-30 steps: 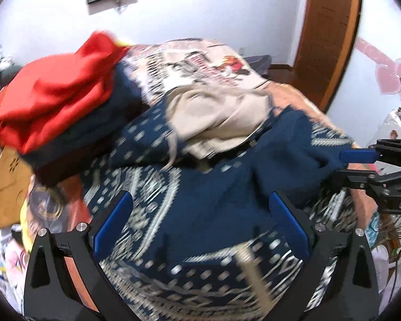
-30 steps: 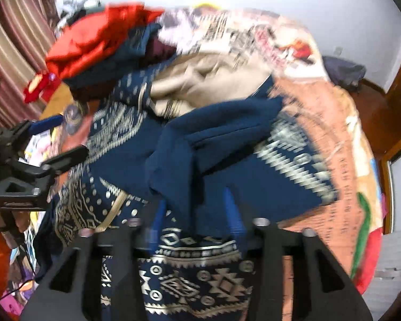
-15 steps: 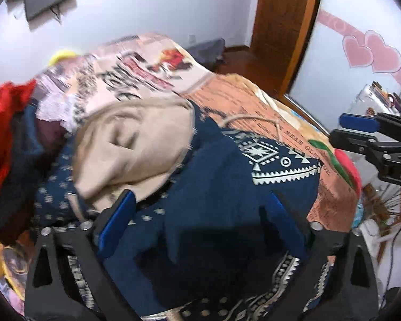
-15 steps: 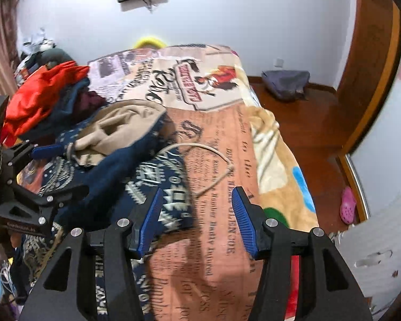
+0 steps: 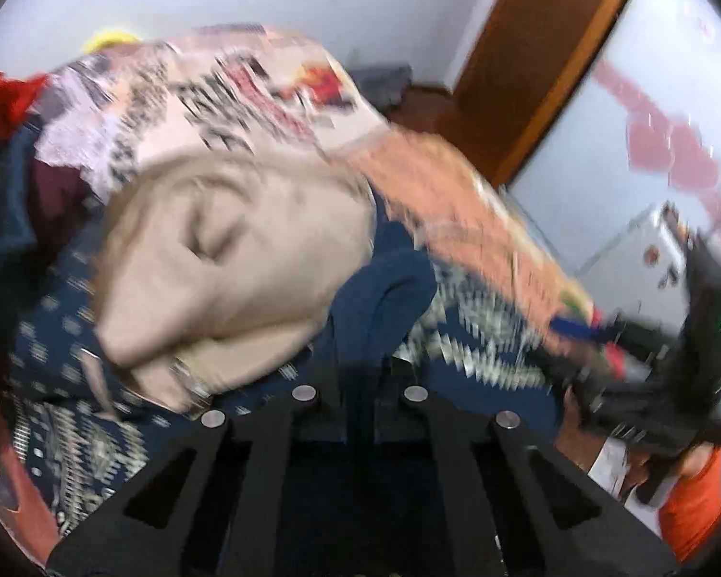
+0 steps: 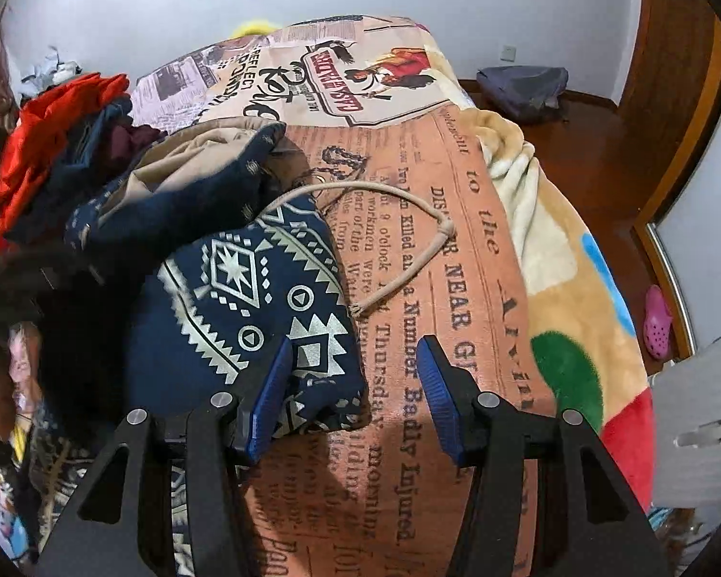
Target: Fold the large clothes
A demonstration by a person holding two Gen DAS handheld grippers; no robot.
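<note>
White walls and a brown wooden door frame [image 6: 673, 110] back a bed covered by a newspaper-print blanket [image 6: 437, 250], orange with black lettering. On the blanket's left part lies the navy patterned garment [image 6: 259, 298], bunched, with a beige lining [image 5: 235, 259] turned out on top and a beige drawstring [image 6: 399, 221] looping onto the bare blanket. Behind it sits a pile of red and dark clothes [image 6: 57, 144], partly cut off at the frame edge. The right gripper [image 6: 355, 384] stands with its blue pads well apart, its left finger over the garment's near edge, the right one over the blanket; nothing is held between them. The left gripper [image 5: 360, 375] has its fingers drawn together on a fold of the navy cloth, though the left wrist view is motion-blurred and the tips are buried in fabric. In the right wrist view, the left gripper is only a dark smear at the left edge.
</note>
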